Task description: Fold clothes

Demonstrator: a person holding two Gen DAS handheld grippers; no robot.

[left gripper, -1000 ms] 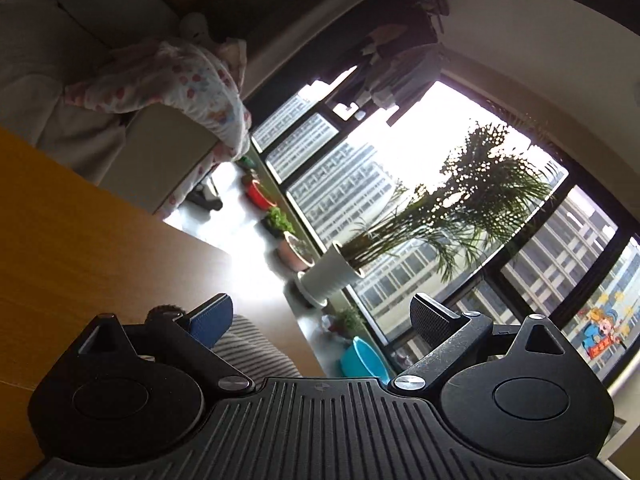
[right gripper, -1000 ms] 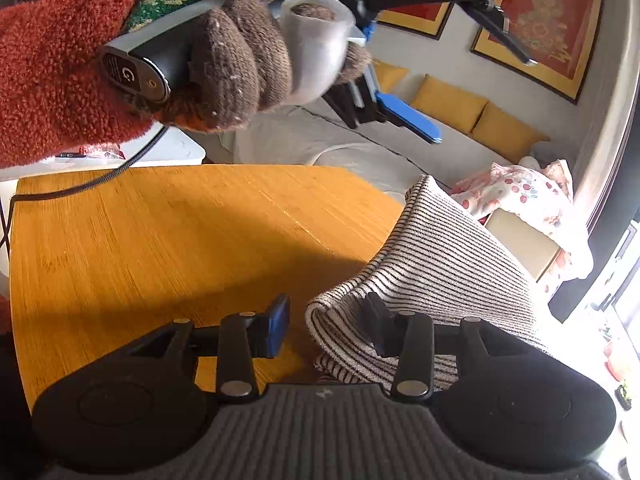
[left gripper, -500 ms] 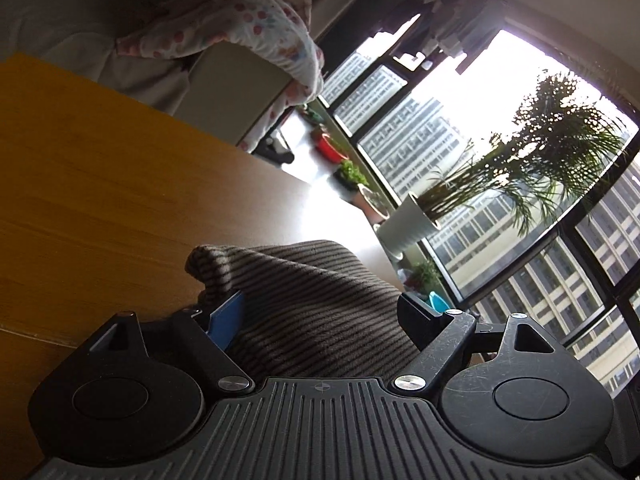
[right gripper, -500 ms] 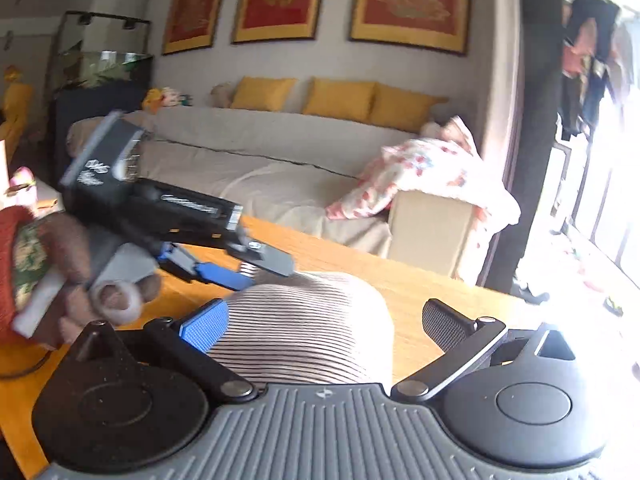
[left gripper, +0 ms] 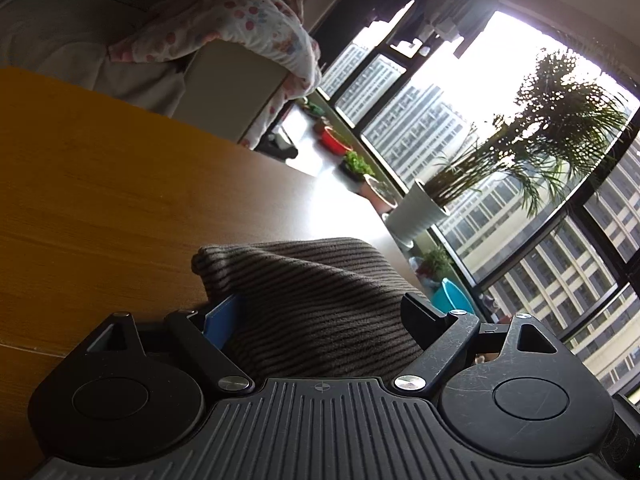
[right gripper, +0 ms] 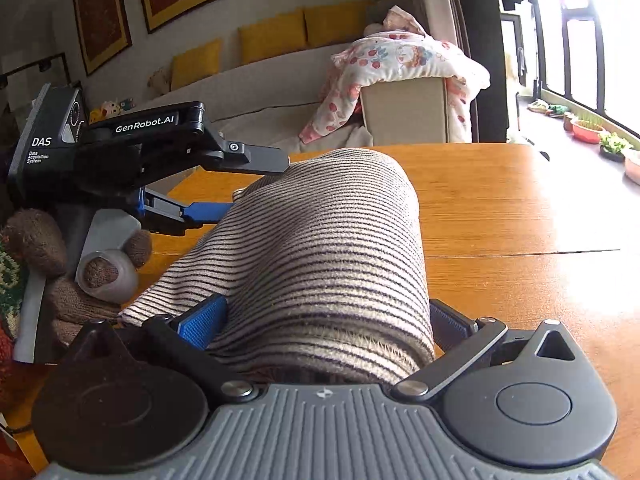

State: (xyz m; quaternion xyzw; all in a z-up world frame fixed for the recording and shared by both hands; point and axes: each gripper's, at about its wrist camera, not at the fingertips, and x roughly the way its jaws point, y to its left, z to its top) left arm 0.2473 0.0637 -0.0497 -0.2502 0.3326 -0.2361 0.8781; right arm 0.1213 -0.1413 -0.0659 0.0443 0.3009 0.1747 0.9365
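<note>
The striped knitted garment (right gripper: 320, 248) lies on the orange wooden table (right gripper: 520, 216); behind the table stands the beige sofa (right gripper: 256, 92).

Your left gripper (left gripper: 324, 312) sits with its jaws spread wide, a bulky fold of dark brown striped knit cloth (left gripper: 320, 292) bunched between them and lying on the orange-brown wooden table (left gripper: 100, 184). The blue pad of one finger (left gripper: 220, 320) touches the cloth's edge. Beyond the table you see a white potted palm (left gripper: 416, 216) by the big window (left gripper: 460, 120), and a pink spotted blanket (left gripper: 240, 32) draped over a beige sofa (left gripper: 60, 32).
</note>
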